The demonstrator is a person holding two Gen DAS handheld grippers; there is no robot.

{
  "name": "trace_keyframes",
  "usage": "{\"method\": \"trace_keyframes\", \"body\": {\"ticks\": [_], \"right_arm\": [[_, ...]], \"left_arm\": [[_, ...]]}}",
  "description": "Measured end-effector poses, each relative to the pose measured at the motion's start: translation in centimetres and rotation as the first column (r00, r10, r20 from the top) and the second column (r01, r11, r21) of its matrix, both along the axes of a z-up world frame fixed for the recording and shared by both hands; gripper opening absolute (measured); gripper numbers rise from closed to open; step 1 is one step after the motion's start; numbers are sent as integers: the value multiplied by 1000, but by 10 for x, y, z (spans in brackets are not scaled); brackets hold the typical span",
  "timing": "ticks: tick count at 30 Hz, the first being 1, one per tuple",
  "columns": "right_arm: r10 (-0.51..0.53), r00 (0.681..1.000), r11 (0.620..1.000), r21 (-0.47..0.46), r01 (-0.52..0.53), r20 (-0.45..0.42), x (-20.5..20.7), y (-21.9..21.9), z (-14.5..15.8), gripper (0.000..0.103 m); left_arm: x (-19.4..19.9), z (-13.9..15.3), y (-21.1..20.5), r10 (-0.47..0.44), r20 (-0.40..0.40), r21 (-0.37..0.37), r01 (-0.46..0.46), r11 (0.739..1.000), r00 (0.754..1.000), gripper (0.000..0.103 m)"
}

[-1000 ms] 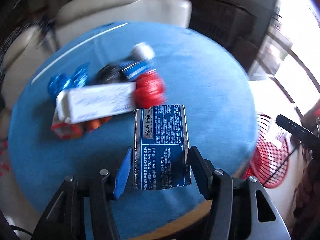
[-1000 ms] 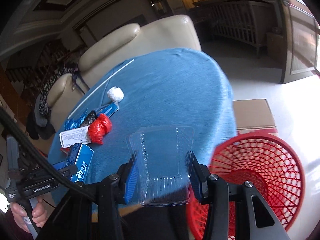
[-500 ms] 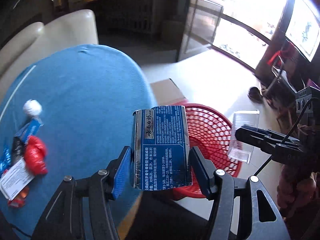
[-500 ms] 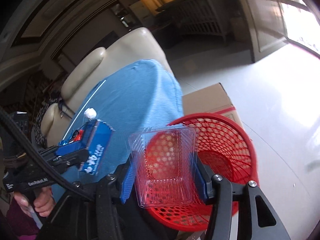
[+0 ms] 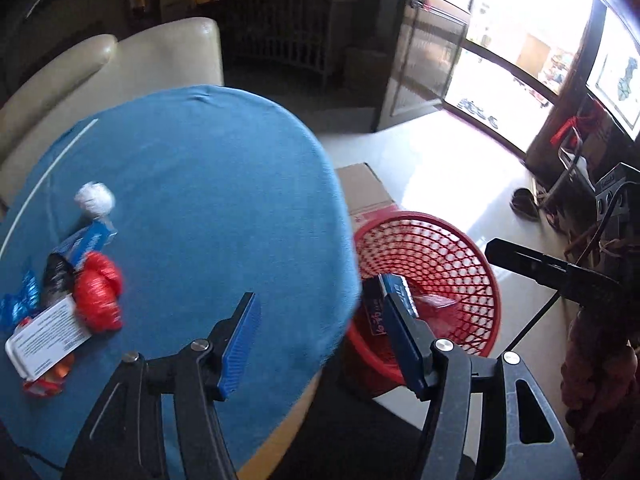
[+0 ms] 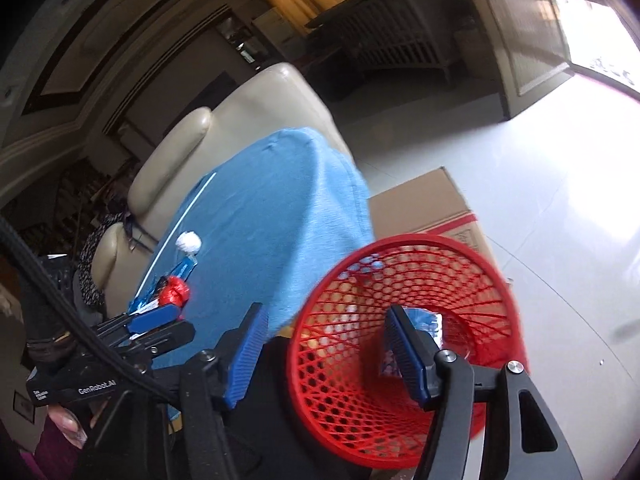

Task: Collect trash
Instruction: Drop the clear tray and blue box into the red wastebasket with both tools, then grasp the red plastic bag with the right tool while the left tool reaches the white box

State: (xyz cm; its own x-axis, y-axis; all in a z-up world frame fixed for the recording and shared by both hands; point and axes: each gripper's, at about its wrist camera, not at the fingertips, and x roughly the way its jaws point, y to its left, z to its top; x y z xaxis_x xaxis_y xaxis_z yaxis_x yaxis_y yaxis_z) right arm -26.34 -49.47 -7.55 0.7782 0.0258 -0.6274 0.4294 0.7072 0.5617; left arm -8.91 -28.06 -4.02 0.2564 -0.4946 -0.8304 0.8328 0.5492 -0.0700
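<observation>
Standing beside blue round table [image 5: 192, 208]: red basket [image 5: 472, 272]; both hand-held grippers apart, empty.

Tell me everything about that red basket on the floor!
The red basket is a round plastic bin with open lattice walls and a solid rim. It stands upright on the pale floor beside the blue-covered table, right against a cardboard box. A blue carton lies inside it, leaning on the wall, with something clear and shiny beside it. The right gripper hangs over it, jaws open and empty, touching nothing.
</observation>
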Motion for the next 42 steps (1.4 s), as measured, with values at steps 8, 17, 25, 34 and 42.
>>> {"method": "trace_keyframes", "body": {"ticks": [8, 17, 25, 34, 42], "right_arm": [[166, 986, 986, 1, -166, 3, 68, 49, 9, 65], [351, 936, 936, 1, -351, -21, 152, 112, 14, 65], [438, 896, 899, 31, -437, -73, 230, 156, 7, 65], [432, 898, 895, 160, -416, -82, 310, 177, -16, 65], [450, 886, 886, 178, -428, -107, 338, 195, -38, 46]], "left_arm": [[54, 15, 111, 276, 54, -41, -274, 961, 960, 67], [121, 19, 236, 607, 44, -82, -603, 793, 793, 70], [148, 16, 247, 595, 17, -85, -592, 801, 803, 71], [185, -4, 233, 456, -82, -120, -463, 878, 886, 72], [164, -22, 223, 313, -94, -98, -322, 942, 945, 31]]}}
